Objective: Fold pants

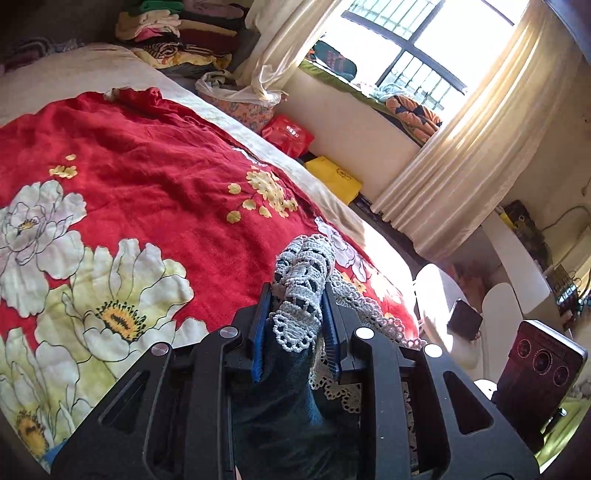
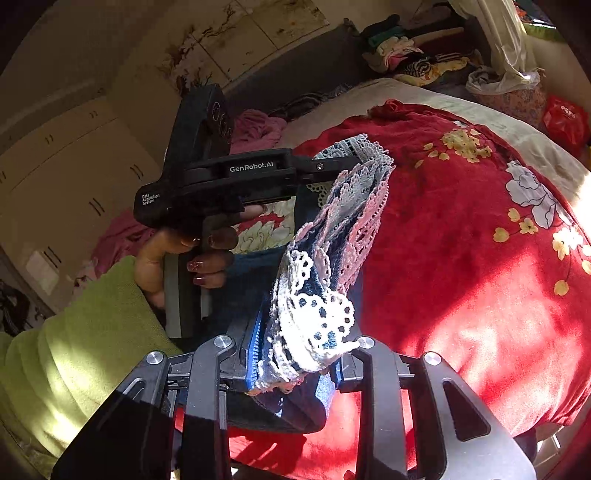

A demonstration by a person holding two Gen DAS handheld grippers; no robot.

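The pants (image 1: pixel 299 280) are dark blue cloth with a pale lace hem, lifted above the bed's red floral cover (image 1: pixel 147 166). My left gripper (image 1: pixel 296 293) is shut on a bunched piece of that lace hem, with dark cloth hanging below it. In the right wrist view my right gripper (image 2: pixel 295 347) is shut on another bunch of the lace hem. The pants (image 2: pixel 332 236) stretch from it up to the left gripper (image 2: pixel 347 162), which a hand (image 2: pixel 192 258) holds at upper left. The lace hangs slack between the two grips over the red cover (image 2: pixel 461 258).
Folded clothes (image 1: pixel 184 29) are stacked past the head of the bed. A red bag (image 1: pixel 288 134) and a yellow bag (image 1: pixel 336 177) lie on the floor under the curtained window (image 1: pixel 424 55). A pale wardrobe (image 2: pixel 74 166) stands at left. A green sleeve (image 2: pixel 74 350) fills the lower left.
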